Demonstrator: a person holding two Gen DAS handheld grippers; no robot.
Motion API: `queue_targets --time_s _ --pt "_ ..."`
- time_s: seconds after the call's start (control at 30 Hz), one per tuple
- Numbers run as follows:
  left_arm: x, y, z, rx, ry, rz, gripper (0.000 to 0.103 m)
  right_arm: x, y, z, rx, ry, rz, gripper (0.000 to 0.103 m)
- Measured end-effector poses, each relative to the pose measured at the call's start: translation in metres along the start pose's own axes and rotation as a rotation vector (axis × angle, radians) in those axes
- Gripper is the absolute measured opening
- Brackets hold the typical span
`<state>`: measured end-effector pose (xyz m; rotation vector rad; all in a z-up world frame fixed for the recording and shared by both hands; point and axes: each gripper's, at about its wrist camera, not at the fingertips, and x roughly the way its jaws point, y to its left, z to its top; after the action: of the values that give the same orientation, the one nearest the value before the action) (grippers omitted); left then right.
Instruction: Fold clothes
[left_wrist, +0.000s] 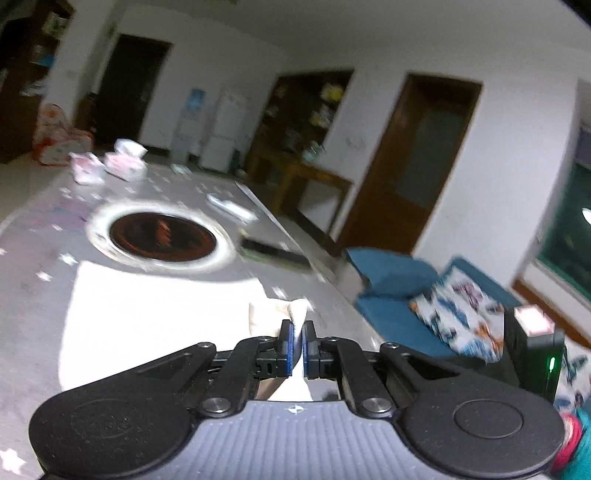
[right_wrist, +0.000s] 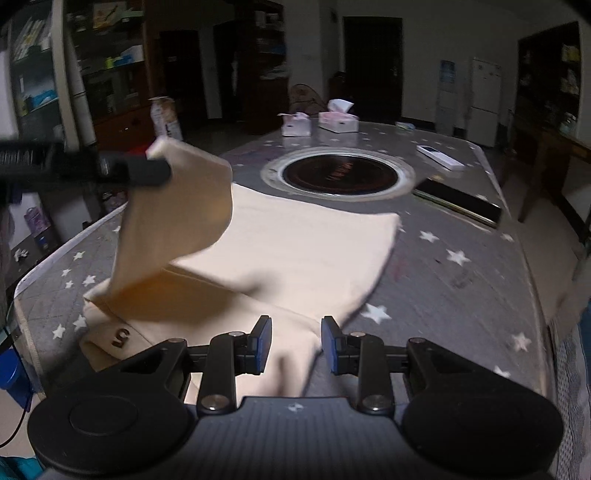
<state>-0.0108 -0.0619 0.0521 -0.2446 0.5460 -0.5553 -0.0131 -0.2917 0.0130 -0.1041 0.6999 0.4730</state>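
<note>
A cream garment (right_wrist: 295, 251) with a dark "5" mark lies spread on the grey star-print table (right_wrist: 461, 280). My left gripper (left_wrist: 298, 345) is shut on a sleeve of the garment (left_wrist: 273, 314) and holds it lifted above the table. In the right wrist view the left gripper (right_wrist: 162, 171) shows at the left, with the sleeve (right_wrist: 177, 221) hanging from it. My right gripper (right_wrist: 295, 343) is open, its jaws on either side of the garment's near edge, low over the table.
A round dark burner (right_wrist: 340, 175) is set in the table's middle. Two tissue boxes (right_wrist: 338, 120) stand at the far end. A white remote (right_wrist: 439, 157) and a dark flat bar (right_wrist: 458, 201) lie at the right. A blue sofa (left_wrist: 399, 295) stands beside the table.
</note>
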Motion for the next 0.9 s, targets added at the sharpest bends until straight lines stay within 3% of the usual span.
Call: queue_targets --time_s 0.27,0.33,0.43,0.57,0.77,0.9 --pt "0.032 -0.014 -0.037 0.025 0.137 -0.041 0.015 -0.005 -0.013 -0.009 0.049 0.003 -0.026 0.029" --pt "0.031 -0.012 -0.04 0.025 0.148 -0.048 0.035 -0.004 -0.014 -0.008 0.057 0.0 -0.029 0.029" --pt "0.024 -0.005 -0.042 0.031 0.143 -0.039 0.039 -0.002 -0.013 -0.006 0.061 0.0 -0.025 0.029" --pt "0.008 0.023 -0.038 0.023 0.137 0.024 0.038 0.003 -0.005 -0.003 0.032 0.024 0.007 0.029" --pt "-0.01 0.073 -0.044 -0.044 0.134 0.175 0.037 0.019 0.004 -0.001 0.026 0.038 0.032 0.029" --pt "-0.02 0.096 -0.05 -0.075 0.136 0.226 0.037 0.036 0.006 -0.005 0.038 0.068 0.041 0.028"
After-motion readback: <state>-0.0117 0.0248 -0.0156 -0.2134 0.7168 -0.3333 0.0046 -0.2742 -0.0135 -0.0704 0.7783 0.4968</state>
